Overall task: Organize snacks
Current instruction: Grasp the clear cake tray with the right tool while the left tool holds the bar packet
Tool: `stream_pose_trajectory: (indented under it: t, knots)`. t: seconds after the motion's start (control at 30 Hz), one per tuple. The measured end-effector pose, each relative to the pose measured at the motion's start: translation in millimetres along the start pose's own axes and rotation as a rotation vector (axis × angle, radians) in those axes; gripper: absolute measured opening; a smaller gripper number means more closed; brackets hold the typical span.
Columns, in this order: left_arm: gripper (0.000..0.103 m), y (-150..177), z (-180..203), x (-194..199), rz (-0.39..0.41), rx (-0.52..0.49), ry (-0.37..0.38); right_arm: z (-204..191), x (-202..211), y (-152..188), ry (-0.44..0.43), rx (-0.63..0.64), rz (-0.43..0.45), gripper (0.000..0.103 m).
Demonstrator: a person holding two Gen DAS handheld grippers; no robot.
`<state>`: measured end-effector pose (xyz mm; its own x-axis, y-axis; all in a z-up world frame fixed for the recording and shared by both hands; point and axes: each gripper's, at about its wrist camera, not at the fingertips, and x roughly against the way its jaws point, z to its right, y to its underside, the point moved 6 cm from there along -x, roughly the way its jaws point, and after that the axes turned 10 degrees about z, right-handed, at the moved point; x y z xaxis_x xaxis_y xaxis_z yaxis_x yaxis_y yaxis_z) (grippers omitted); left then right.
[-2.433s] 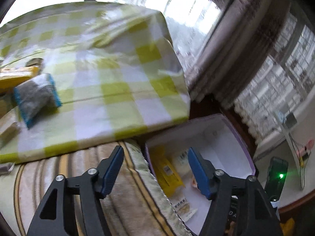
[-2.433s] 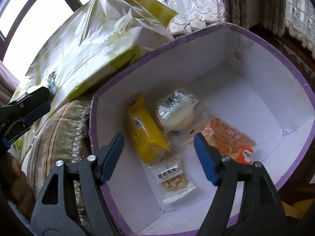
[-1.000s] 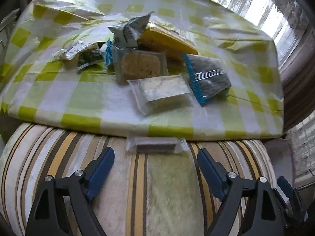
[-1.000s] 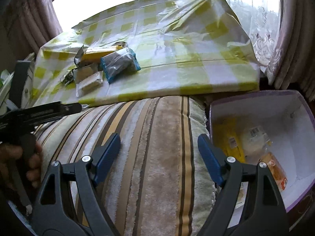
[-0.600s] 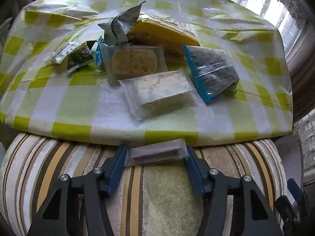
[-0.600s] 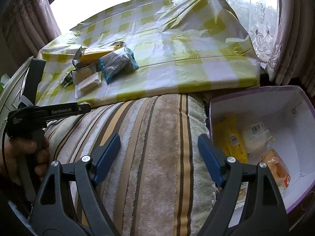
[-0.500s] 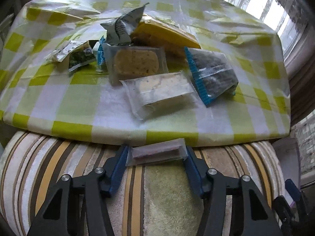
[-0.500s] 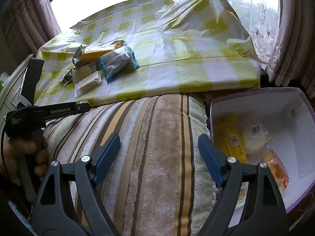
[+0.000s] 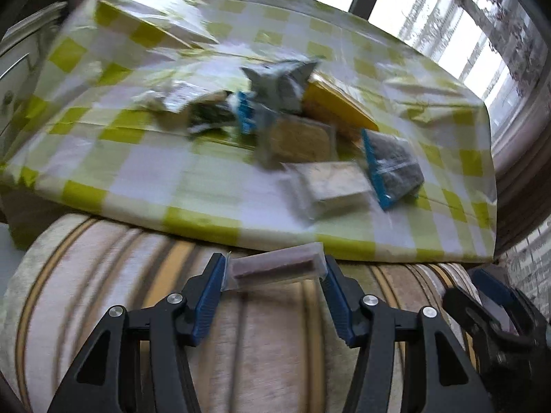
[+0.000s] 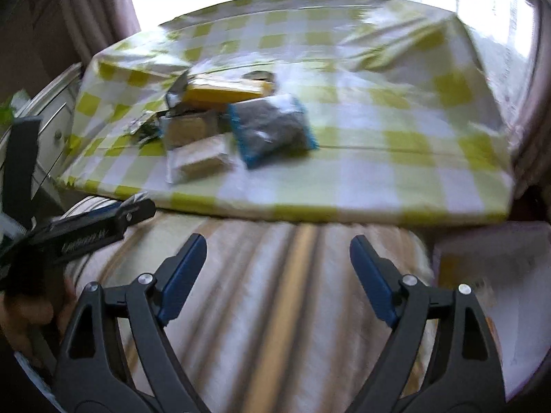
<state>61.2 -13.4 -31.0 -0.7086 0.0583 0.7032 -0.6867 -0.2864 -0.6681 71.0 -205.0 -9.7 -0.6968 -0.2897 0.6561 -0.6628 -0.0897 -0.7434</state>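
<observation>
A: What does the left gripper [image 9: 273, 277] have?

B: A slim bar [image 9: 275, 266] in clear wrap, clamped end to end between the two blue pads; it sits just above the striped cushion [image 9: 137, 296], tilted a little, right end higher; gripping it along its length looks sensible to me, since the wrap is flat and slippery and the ends give the pads something firm.

A: And the right gripper [image 10: 277, 268]?

B: Spread wide with nothing between the fingers; it hovers over the same cushion, pointing at the table [image 10: 413, 172]; my guess is it waits its turn for the next packet.

A: Where does the rest of the snacks lie?

B: In a loose pile [image 9: 303, 124] on the checked cloth, well beyond the bar; a blue-edged packet [image 9: 392, 168] of something dark, a pale cake [image 9: 330, 186] in clear wrap just beside it, a yellow pack [image 9: 337, 106] behind, a grey bag [image 9: 282, 82] standing up; the frames are blurred, so labels cannot be read.

A: And the goal?

B: A white box [image 10: 489, 275] with a purple rim, low at the cushion's right end; something yellow shows inside, the rest too smeared to tell.

A: What stands in the way?

B: The right gripper itself, I judge; in the left view it shows dark at the lower right, between the bar and the box; the cushion's bulge also lies along that path; the bar, held only by its ends, could buckle or slip if squeezed unevenly.
</observation>
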Motion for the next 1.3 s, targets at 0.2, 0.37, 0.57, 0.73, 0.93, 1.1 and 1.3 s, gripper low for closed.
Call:
stream_pose_trajectory:
  t: [0.2, 0.37, 0.57, 0.73, 0.93, 1.1, 1.3]
  knots:
    - [0.056, -7, -22, 8, 0.038, 0.040, -0.015, -34, -39, -22, -0.034, 0.081, -0.013, 0.087]
    - [0.056, -10, -37, 9, 0.056, 0.071, -0.011, -59, -68, -34, -0.053, 0.141, -0.026, 0.087]
    - [0.056, -10, -38, 9, 0.063, 0.090, 0.012, -80, -98, -43, -0.068, 0.174, -0.047, 0.087]
    - [0.056, -9, -39, 9, 0.067, 0.105, 0.030, -84, -119, -41, -0.065, 0.178, -0.111, 0.087]
    - [0.056, -9, -38, 8, 0.070, 0.103, 0.031, -89, -127, -44, -0.040, 0.201, -0.110, 0.080]
    - [0.056, -8, -36, 9, 0.072, 0.091, 0.024, -91, -119, -40, -0.039, 0.216, -0.097, 0.069]
    - [0.056, -8, -31, 11, 0.082, 0.065, 0.017, -82, -98, -40, -0.060, 0.157, -0.057, 0.069]
